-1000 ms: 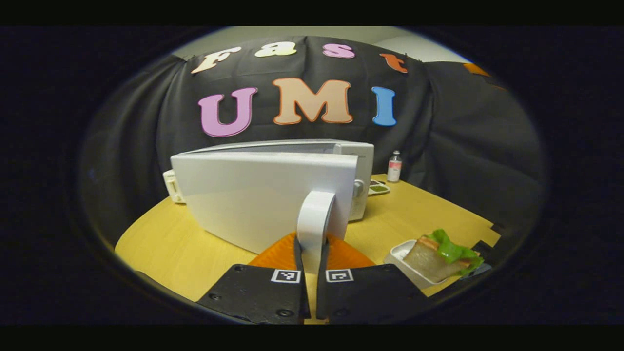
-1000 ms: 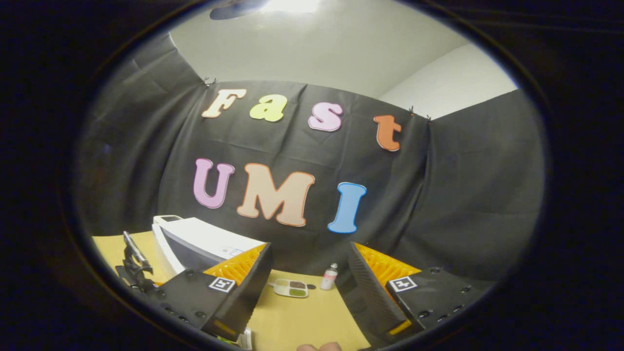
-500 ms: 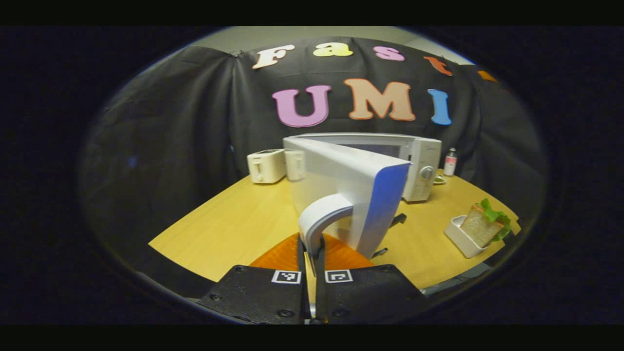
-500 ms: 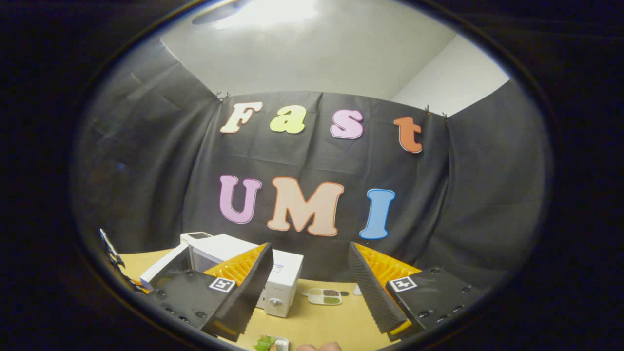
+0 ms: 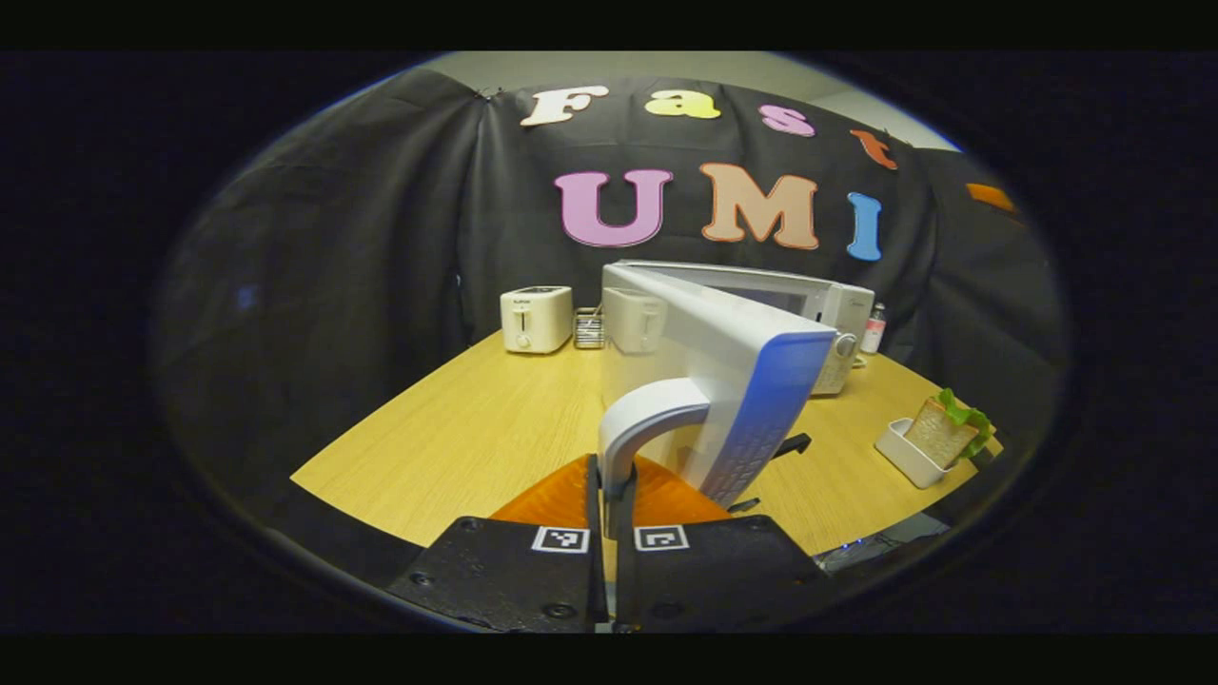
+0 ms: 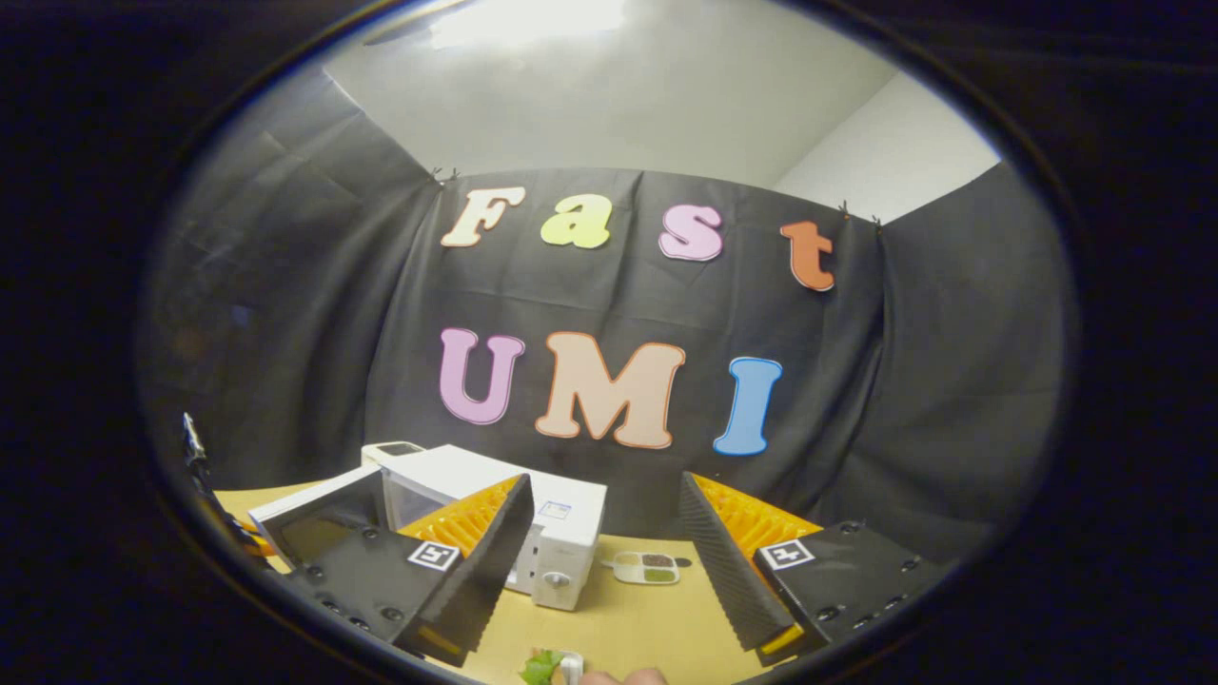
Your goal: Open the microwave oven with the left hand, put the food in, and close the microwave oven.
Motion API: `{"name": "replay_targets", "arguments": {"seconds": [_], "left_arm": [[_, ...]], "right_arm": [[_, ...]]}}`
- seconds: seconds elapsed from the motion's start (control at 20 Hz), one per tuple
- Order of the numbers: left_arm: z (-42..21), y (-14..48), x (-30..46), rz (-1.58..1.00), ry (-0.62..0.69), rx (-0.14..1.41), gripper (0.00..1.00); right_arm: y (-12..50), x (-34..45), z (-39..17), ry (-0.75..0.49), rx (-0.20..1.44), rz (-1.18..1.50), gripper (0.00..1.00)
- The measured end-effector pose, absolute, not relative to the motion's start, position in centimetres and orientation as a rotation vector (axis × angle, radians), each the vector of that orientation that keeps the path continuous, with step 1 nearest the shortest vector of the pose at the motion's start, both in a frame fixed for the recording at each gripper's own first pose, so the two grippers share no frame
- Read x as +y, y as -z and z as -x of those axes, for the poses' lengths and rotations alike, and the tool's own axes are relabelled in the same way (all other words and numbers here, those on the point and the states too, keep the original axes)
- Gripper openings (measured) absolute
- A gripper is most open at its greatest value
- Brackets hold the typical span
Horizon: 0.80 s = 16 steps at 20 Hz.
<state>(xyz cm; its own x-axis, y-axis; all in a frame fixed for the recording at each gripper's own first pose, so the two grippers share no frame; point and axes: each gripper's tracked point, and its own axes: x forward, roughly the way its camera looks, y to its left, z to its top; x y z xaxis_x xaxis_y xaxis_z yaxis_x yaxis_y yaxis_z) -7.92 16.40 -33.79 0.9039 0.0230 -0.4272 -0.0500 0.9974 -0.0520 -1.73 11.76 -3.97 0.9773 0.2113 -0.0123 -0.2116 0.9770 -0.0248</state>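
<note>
The white microwave [image 5: 837, 319] stands on the wooden table [image 5: 476, 438] with its door [image 5: 733, 381] swung well out. My left gripper [image 5: 609, 480] is shut on the door's curved white handle [image 5: 647, 414]. The food, a sandwich with green lettuce [image 5: 940, 430], leans in a small white tray [image 5: 899, 452] at the right. In the right gripper view, my right gripper [image 6: 604, 561] hangs open and empty above the table. Beyond its left finger are the microwave [image 6: 566, 518] and its open door [image 6: 319, 499]. A bit of lettuce [image 6: 540, 666] peeks in at the bottom edge.
Two white toasters [image 5: 536, 319] [image 5: 633, 319] stand at the table's back left with a small rack between them. A small bottle [image 5: 874, 328] stands right of the microwave. A little divided dish [image 6: 647, 568] lies behind it on the table.
The door has swung much further open as my left gripper pulled the handle round. The right gripper stayed open while its view shifted to take in more of the microwave.
</note>
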Motion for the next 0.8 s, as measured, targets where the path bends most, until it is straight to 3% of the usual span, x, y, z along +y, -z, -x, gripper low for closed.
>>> {"name": "replay_targets", "arguments": {"seconds": [0.05, 0.2, 0.45, 0.55, 0.6, 0.65, 0.75, 0.8], "left_arm": [[7.9, 33.8, 16.5, 0.064, -0.034, 0.440, 0.05], [7.7, 34.0, 16.3, 0.051, -0.018, 0.443, 0.02], [7.7, 33.8, 15.8, 0.089, 0.000, 0.458, 0.06], [7.5, 34.0, 15.2, 0.109, 0.003, 0.479, 0.11], [7.6, 34.3, 15.2, 0.103, -0.007, 0.498, 0.19], [7.8, 34.2, 15.3, 0.101, -0.015, 0.511, 0.11], [7.7, 34.6, 15.5, 0.101, -0.036, 0.531, 0.19], [8.3, 33.9, 15.7, 0.097, -0.043, 0.526, 0.37]], "right_arm": [[4.3, 11.9, 1.9, -0.210, 0.017, 0.024, 0.97], [5.8, 12.4, 2.6, -0.199, 0.034, 0.018, 0.96], [10.2, 12.8, 3.8, -0.187, 0.106, 0.034, 0.97], [11.3, 12.8, 3.8, -0.185, 0.124, 0.037, 0.97], [11.8, 12.8, 3.8, -0.185, 0.132, 0.036, 0.97], [12.5, 12.8, 3.7, -0.182, 0.145, 0.040, 0.97], [13.7, 12.9, 3.8, -0.185, 0.169, 0.045, 0.97], [14.2, 12.9, 3.8, -0.189, 0.179, 0.049, 0.97]]}}
